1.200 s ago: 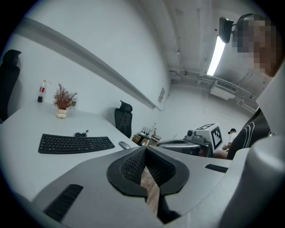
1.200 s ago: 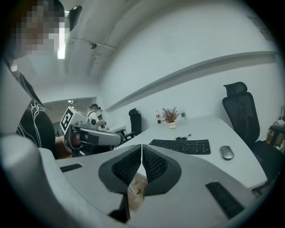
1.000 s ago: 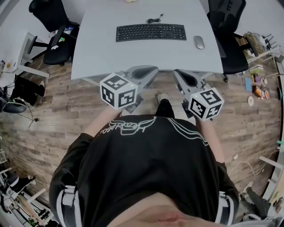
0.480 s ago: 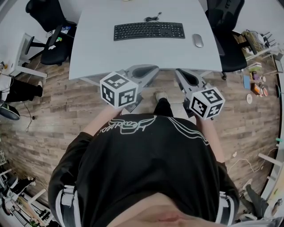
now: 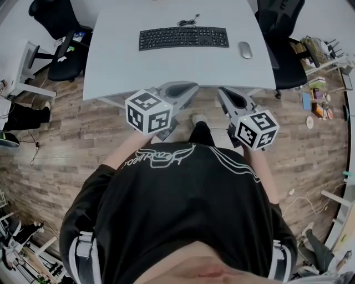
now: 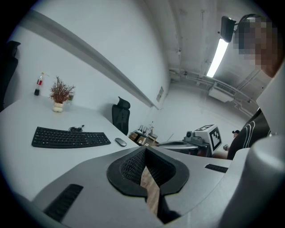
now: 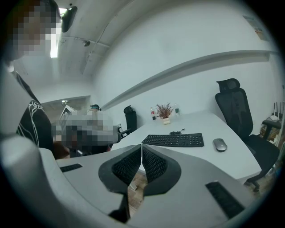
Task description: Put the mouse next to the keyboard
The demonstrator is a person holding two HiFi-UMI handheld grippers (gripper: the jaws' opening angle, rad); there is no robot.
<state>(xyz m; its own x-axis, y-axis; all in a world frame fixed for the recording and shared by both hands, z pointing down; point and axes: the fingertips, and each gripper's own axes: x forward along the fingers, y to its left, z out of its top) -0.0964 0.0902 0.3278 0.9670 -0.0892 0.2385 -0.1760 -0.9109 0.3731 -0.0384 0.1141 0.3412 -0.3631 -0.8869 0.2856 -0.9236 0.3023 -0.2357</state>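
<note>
While left claw (image 6: 145,150) and right claw (image 7: 141,147) closed, mouse (image 5: 244,50) near keyboard (image 5: 183,38).

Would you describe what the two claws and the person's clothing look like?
The left claw and right claw are grey shells with black ribbed pads. Each carries a white cube with black square markers. The person wears a black shirt with white line print.

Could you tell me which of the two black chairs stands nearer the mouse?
The right chair, just beside the mouse; the left chair stands beyond the keyboard.
</note>
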